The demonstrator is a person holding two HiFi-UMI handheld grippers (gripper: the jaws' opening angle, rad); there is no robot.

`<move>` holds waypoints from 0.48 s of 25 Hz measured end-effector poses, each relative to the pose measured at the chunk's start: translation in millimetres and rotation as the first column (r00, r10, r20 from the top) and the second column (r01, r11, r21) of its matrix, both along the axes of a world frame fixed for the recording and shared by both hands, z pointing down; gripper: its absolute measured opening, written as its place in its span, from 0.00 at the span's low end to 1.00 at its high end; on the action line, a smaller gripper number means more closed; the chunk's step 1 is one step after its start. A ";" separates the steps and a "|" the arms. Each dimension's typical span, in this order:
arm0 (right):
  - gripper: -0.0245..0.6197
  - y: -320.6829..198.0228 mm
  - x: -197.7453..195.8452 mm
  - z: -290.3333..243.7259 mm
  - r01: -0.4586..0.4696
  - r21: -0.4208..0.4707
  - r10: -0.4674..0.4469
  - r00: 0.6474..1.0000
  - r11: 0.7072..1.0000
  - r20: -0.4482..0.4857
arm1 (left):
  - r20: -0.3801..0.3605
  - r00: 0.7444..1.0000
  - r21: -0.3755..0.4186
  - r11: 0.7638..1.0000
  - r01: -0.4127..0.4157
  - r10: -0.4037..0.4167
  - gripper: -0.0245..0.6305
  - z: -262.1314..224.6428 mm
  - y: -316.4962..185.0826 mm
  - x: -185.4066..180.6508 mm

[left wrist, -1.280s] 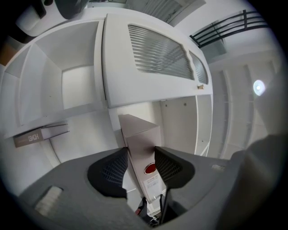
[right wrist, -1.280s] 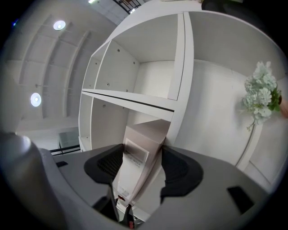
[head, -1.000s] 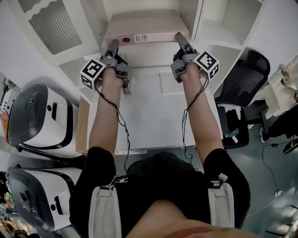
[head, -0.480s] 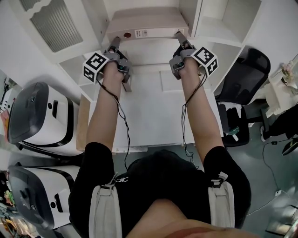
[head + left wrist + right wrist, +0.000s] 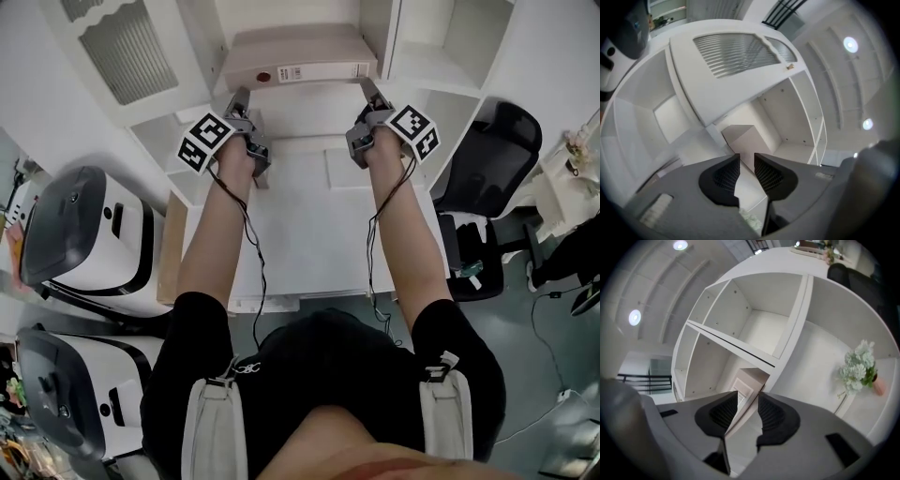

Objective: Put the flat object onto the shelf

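The flat object is a pale beige box [image 5: 300,56] with a label and a red dot on its near edge. It lies crosswise in the middle bay of the white shelf unit [image 5: 441,66]. My left gripper [image 5: 239,92] is at the box's left front corner and my right gripper [image 5: 366,84] at its right front corner. In the left gripper view the box edge [image 5: 745,138] fills the gap of the left gripper [image 5: 746,155], whose jaws are closing on it. The right gripper view shows the box [image 5: 750,378] between the pads of the right gripper [image 5: 748,393], also closing.
A white desk top [image 5: 300,225] lies under my arms. A louvered white panel [image 5: 122,47] stands at the upper left. Two white-and-black machines [image 5: 84,234] sit at the left, a black office chair [image 5: 487,150] at the right. Pale artificial flowers [image 5: 858,369] stand in a side compartment.
Both grippers' marker cubes have shifted slightly rightward and away from me. The fingers now sit tight against the box's two front corners.
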State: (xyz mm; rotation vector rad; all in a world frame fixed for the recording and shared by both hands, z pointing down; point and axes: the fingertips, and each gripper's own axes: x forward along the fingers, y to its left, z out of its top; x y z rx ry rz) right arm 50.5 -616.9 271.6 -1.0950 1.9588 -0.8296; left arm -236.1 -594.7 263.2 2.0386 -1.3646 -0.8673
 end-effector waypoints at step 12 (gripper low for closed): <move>0.04 96.7 -19.8 -19.5 -0.150 0.418 0.400 0.682 0.896 -0.612 | 0.541 0.813 0.264 0.961 0.077 -0.214 0.09 -19.0 87.5 24.6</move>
